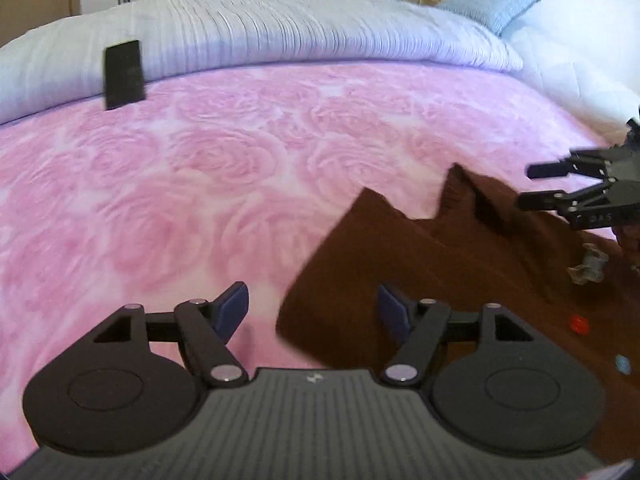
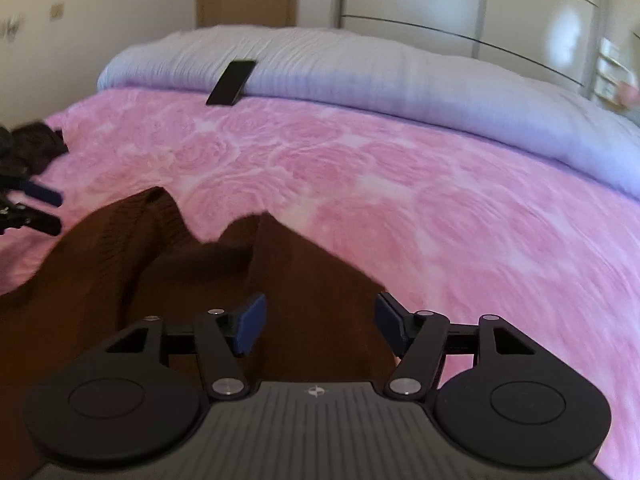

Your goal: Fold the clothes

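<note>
brown knit garment (image 2: pixel 132 264), perhaps a sweater, lies rumpled on the pink rose blanket (image 2: pixel 400 184); left gripper (image 1: pixel 312 314) and right gripper (image 2: pixel 320 324) both gape empty.

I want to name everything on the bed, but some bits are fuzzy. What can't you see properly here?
- Brown knitted garment: both wrist views cut it off at the bottom edge, and each gripper's body hides part of it, so its full shape is unclear.
- Dark heap: right wrist view, blurred at the left edge.
- Black flat object by the white duvet: too blurred to identify.
</note>
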`<state>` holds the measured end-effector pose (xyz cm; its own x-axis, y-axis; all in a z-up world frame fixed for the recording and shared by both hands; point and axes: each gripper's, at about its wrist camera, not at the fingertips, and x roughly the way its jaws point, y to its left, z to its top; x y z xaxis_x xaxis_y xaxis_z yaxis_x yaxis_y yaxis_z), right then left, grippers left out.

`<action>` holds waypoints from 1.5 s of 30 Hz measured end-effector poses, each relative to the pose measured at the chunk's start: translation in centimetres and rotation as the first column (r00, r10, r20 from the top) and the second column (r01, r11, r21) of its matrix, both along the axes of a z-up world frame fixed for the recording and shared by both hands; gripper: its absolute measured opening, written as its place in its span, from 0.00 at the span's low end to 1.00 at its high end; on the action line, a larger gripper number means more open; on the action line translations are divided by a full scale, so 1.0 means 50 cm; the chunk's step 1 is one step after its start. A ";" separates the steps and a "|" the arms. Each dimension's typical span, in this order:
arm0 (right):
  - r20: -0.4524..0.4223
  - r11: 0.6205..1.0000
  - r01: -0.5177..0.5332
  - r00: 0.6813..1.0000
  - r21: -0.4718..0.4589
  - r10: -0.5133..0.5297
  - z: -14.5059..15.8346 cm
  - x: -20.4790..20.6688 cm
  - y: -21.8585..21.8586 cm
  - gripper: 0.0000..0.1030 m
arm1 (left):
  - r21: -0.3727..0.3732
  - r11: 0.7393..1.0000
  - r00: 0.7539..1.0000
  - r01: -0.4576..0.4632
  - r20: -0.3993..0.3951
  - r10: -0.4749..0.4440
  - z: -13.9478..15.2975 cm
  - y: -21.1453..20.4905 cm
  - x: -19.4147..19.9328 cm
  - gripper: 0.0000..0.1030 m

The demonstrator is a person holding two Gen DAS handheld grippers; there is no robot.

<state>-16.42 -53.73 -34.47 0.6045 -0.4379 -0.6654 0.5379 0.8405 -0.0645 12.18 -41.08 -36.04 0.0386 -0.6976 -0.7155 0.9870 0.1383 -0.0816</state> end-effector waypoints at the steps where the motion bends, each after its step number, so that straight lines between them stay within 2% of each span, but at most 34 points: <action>1: -0.018 1.000 -0.019 1.000 -0.014 0.018 -0.013 0.034 -0.007 0.67 | 0.013 1.000 1.000 0.008 -0.003 -0.008 -0.015 -0.016 0.002 0.70; 2: -0.058 0.999 -0.035 0.998 -0.035 0.033 -0.029 0.066 -0.008 0.76 | 0.033 0.999 1.000 0.018 -0.006 -0.018 -0.029 -0.030 0.003 0.70; 3: -0.123 0.997 -0.043 0.992 -0.067 0.034 -0.046 0.095 -0.007 0.77 | 0.043 0.999 1.000 0.027 -0.006 -0.027 -0.037 -0.037 0.003 0.71; 5: -0.258 0.982 -0.036 0.966 -0.188 -0.014 -0.072 0.133 0.000 0.62 | 0.030 0.998 0.998 0.051 -0.026 -0.050 -0.039 -0.036 0.001 0.72; 6: -0.278 0.963 -0.007 0.958 -0.270 -0.071 -0.074 0.133 0.001 0.61 | 0.011 0.997 0.994 0.077 -0.074 -0.076 -0.034 -0.032 0.004 0.71; 7: -0.294 0.936 0.019 0.947 -0.352 -0.130 -0.076 0.134 0.002 0.51 | -0.018 0.996 0.988 0.091 -0.121 -0.093 -0.029 -0.027 0.010 0.71; 8: -0.290 0.910 0.048 0.940 -0.411 -0.180 -0.076 0.130 0.000 0.50 | -0.061 0.994 0.981 0.088 -0.167 -0.097 -0.023 -0.022 0.020 0.72; 10: -0.232 0.897 0.113 0.945 -0.428 -0.230 -0.071 0.111 -0.017 0.51 | -0.104 0.994 0.973 0.044 -0.221 -0.066 -0.017 -0.020 0.039 0.72; 13: -0.229 0.942 0.092 0.958 -0.322 -0.171 -0.085 0.098 -0.031 0.51 | -0.083 0.997 0.970 0.003 -0.242 -0.023 -0.027 -0.033 0.057 0.71; 15: -0.242 0.946 0.063 0.959 -0.319 -0.146 -0.091 0.098 -0.028 0.52 | -0.031 0.999 0.985 0.031 -0.167 -0.036 -0.036 -0.050 0.046 0.67; 17: -0.274 0.945 0.018 0.955 -0.326 -0.113 -0.096 0.106 -0.024 0.57 | -0.001 0.997 0.994 0.082 -0.070 -0.082 -0.040 -0.059 0.019 0.66; 19: -0.323 0.930 -0.057 0.944 -0.364 -0.068 -0.101 0.129 -0.014 0.57 | 0.020 0.991 0.991 0.134 0.002 -0.134 -0.041 -0.068 -0.007 0.53; 20: -0.324 0.916 -0.075 0.944 -0.394 -0.062 -0.098 0.141 -0.011 0.55 | 0.019 0.988 0.988 0.155 0.002 -0.155 -0.037 -0.072 -0.013 0.36; 21: -0.288 0.912 -0.049 0.954 -0.407 -0.078 -0.088 0.147 -0.017 0.51 | 0.008 0.987 0.987 0.160 0.014 -0.160 -0.031 -0.074 -0.016 0.21; 23: -0.206 0.902 0.017 0.971 -0.432 -0.117 -0.065 0.156 -0.029 0.49 | -0.032 0.990 0.987 0.140 0.077 -0.137 -0.015 -0.074 -0.022 0.06; 24: -0.155 0.893 0.067 0.976 -0.446 -0.151 -0.052 0.156 -0.034 0.49 | -0.055 0.991 0.987 0.124 0.110 -0.117 -0.006 -0.073 -0.023 0.04; 26: -0.115 0.867 0.109 0.976 -0.486 -0.187 -0.043 0.159 -0.035 0.54 | -0.086 0.993 0.985 0.082 0.156 -0.068 0.000 -0.067 -0.020 0.03; 27: -0.148 0.873 0.079 0.974 -0.481 -0.169 -0.050 0.165 -0.036 0.58 | -0.088 0.994 0.985 0.070 0.163 -0.055 -0.001 -0.066 -0.018 0.03; 28: -0.188 0.882 0.043 0.971 -0.470 -0.148 -0.058 0.170 -0.036 0.69 | -0.078 0.995 0.986 0.067 0.155 -0.054 -0.005 -0.064 -0.016 0.03; 30: -0.297 0.908 -0.046 0.951 -0.416 -0.088 -0.081 0.176 -0.034 0.62 | -0.060 0.996 0.989 0.060 0.137 -0.051 -0.013 -0.059 -0.011 0.07; 31: -0.326 0.916 -0.077 0.944 -0.394 -0.060 -0.085 0.172 -0.029 0.64 | -0.054 0.997 0.991 0.054 0.122 -0.047 -0.016 -0.051 -0.008 0.13; 33: -0.287 0.920 -0.092 0.958 -0.382 -0.023 -0.065 0.136 -0.003 0.68 | -0.049 0.998 0.996 0.031 0.085 -0.027 -0.020 -0.040 0.003 0.55; 34: -0.262 0.925 -0.096 0.965 -0.368 -0.004 -0.054 0.118 0.006 0.68 | -0.046 0.999 0.998 0.018 0.065 -0.015 -0.023 -0.037 0.009 0.61; 35: -0.224 0.937 -0.092 0.974 -0.338 0.014 -0.040 0.095 0.008 0.68 | -0.037 0.999 0.999 0.010 0.047 -0.008 -0.026 -0.038 0.014 0.62; 38: -0.080 0.974 -0.064 0.996 -0.219 0.048 -0.009 0.024 -0.014 0.68 | 0.012 0.999 0.999 0.044 0.024 -0.044 -0.043 -0.050 0.011 0.58; 40: 0.013 0.990 -0.027 1.000 -0.138 0.029 0.003 -0.013 -0.053 0.67 | 0.010 0.995 0.995 0.096 0.023 -0.096 -0.047 -0.053 -0.005 0.51; 42: 0.096 0.998 0.018 0.995 -0.053 -0.012 0.010 -0.042 -0.104 0.67 | 0.001 0.989 0.989 0.145 -0.004 -0.145 -0.045 -0.054 -0.014 0.31; 43: 0.126 0.999 0.037 0.991 -0.007 -0.036 0.009 -0.051 -0.129 0.67 | -0.005 0.986 0.986 0.165 -0.019 -0.165 -0.042 -0.053 -0.014 0.26; 44: 0.149 0.998 0.048 0.987 0.044 -0.054 0.004 -0.058 -0.151 0.66 | -0.013 0.985 0.985 0.173 -0.022 -0.173 -0.041 -0.052 -0.013 0.16; 45: 0.158 0.995 0.049 0.986 0.084 -0.061 -0.003 -0.059 -0.170 0.65 | -0.022 0.986 0.986 0.166 -0.013 -0.166 -0.041 -0.050 -0.011 0.12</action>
<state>-19.35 -62.21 -34.64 0.6825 -0.4232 -0.5959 0.5815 0.8083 0.0919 11.61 -43.59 -38.08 -0.0896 -0.7080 -0.7005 0.9948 -0.0294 -0.0975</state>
